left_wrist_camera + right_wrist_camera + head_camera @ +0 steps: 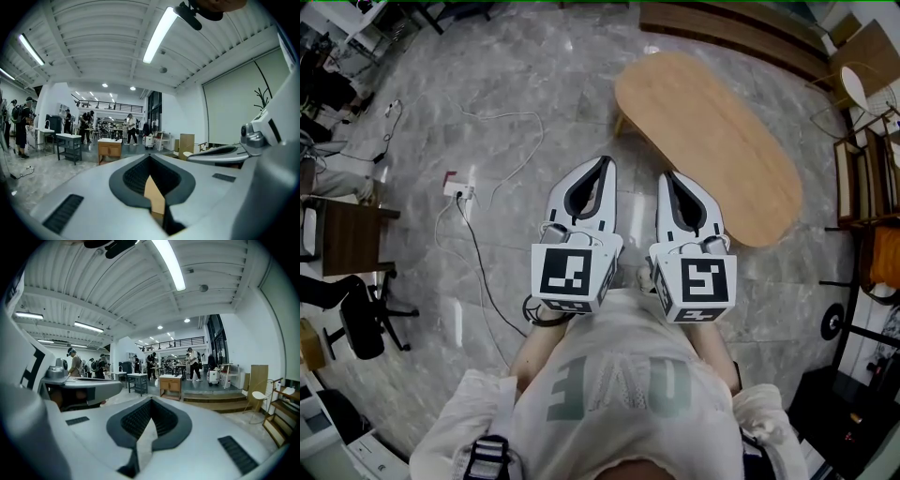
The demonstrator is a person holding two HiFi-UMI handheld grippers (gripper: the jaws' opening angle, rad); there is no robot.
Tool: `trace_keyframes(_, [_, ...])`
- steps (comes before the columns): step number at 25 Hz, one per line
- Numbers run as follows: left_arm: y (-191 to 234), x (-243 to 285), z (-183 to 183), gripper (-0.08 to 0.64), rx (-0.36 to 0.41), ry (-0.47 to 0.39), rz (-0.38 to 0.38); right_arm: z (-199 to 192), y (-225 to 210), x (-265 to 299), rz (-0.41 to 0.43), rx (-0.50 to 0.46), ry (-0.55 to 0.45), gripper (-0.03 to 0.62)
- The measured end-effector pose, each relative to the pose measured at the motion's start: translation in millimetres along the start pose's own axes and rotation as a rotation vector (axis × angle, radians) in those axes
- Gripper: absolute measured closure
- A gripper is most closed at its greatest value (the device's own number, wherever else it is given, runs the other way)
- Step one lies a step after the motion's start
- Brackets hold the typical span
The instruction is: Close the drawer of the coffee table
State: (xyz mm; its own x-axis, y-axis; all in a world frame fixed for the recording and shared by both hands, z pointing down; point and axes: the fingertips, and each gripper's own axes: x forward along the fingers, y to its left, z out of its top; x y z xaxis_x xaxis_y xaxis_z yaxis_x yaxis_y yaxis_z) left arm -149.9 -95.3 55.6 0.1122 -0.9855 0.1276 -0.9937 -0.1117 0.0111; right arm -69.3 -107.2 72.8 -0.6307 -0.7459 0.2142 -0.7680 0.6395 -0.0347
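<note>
Coffee table [708,141] drawer: nowhere near either pair of jaws, and not visible in any view.

Left gripper [605,165]: jaws closed tip to tip, nothing held. Tan sliver seen through the teardrop gap behind the tips in the left gripper view; cannot tell what it is.
Right gripper [667,176]: jaws likewise pressed together, empty.
Both held side by side close to the torso, pointing to 12 o'clock, roughly level, marker cubes nearest the body.

Outward, head view: oval wooden top of the low table at 1 o'clock of the jaws, near but apart from the right tips. Seen from above only, so no front, handle or open drawer showing; side carrying the drawer cannot be told. Grey marble floor [534,84] all round. White power strip [457,189] with trailing cable at 9 o'clock of the left gripper. Dark side table [347,234] and office chair [361,323] farther out at 8 to 9 o'clock.

Handling, as judgement: stiff wooden front on runners, probably light, no fragility. No clamp needed; closed tips as a pusher. Best contact at the middle of the front, square on, to avoid racking or jamming. Slow finish to avoid a slam. Table itself light enough to slide on smooth floor if shoved hard.
</note>
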Motion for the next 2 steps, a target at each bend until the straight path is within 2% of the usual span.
trace_keyframes(2, [0.1, -0.2, -1.4, 0.551, -0.004, 0.007, -0.002, -2.4, 1.4, 0.1, 0.002, 0.001, 0.01, 0.586])
